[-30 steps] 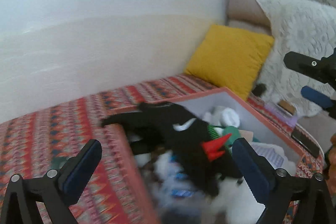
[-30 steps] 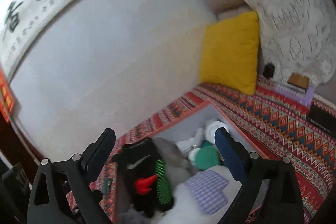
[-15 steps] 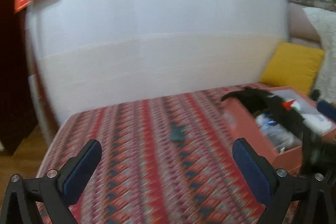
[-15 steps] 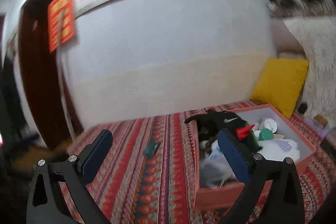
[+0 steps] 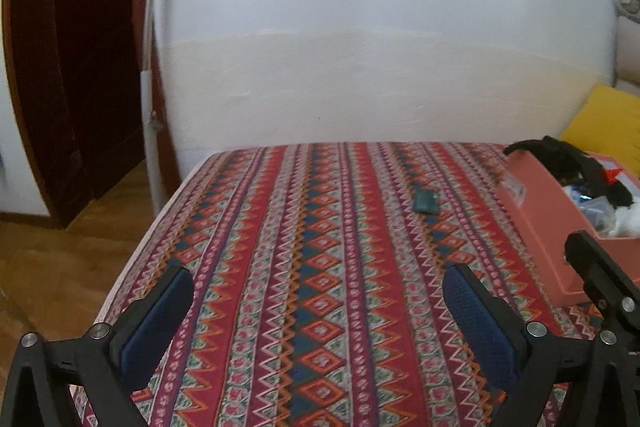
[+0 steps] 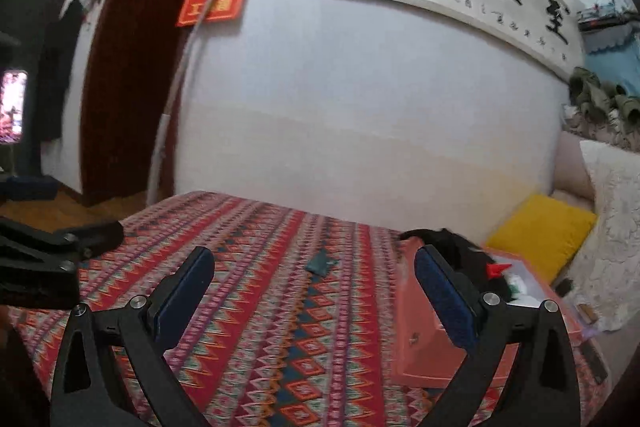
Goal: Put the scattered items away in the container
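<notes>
One small dark green item [image 5: 426, 201] lies flat on the patterned bed [image 5: 312, 267], near the pink box [image 5: 548, 211]. Both the left gripper [image 5: 318, 311] and right gripper [image 6: 316, 297] hang wide and empty (it's thin, so pads could slide over it).

Left gripper [image 5: 318, 301]: matte black angular linkage frame, silver round screws at the joints behind the fingers [image 5: 154, 319], navy textured pads on their inner faces. Right gripper [image 6: 314, 291]: same black frame, silver screws, navy pads.
</notes>
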`<state>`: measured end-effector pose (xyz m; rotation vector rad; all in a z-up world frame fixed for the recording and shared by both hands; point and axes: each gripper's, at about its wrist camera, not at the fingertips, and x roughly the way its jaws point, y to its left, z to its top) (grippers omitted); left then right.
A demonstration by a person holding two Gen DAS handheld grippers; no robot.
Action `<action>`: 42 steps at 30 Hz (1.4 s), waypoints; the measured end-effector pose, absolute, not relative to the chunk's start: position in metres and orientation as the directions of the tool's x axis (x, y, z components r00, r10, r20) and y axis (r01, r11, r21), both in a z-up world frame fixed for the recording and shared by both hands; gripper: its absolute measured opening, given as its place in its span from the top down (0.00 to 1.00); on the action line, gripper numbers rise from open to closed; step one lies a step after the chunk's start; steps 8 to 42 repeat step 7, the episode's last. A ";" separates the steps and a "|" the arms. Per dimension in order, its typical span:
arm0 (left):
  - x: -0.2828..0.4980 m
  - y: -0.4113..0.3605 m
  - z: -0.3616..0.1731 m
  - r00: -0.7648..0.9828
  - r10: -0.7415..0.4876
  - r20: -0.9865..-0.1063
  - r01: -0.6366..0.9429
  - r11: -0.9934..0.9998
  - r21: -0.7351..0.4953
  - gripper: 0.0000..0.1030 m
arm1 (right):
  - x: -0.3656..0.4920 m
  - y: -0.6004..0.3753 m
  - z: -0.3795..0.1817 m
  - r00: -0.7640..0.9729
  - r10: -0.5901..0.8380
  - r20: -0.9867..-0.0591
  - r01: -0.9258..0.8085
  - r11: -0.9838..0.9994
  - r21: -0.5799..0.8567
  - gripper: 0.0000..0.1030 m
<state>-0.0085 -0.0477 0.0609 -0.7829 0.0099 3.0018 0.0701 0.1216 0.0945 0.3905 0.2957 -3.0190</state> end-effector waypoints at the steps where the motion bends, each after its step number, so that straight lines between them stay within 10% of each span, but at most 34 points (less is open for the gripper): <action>1: -0.008 -0.051 0.059 -0.877 0.036 -0.478 -0.036 -0.999 -0.010 0.00 | 0.068 0.118 0.095 -0.960 -0.071 -0.271 0.120 -0.978 -0.171 0.01; 42: -0.016 -0.058 0.058 -0.903 0.056 -0.425 -0.049 -0.998 -0.029 0.00 | 0.060 0.100 0.085 -0.948 -0.086 -0.308 0.145 -0.973 -0.177 0.01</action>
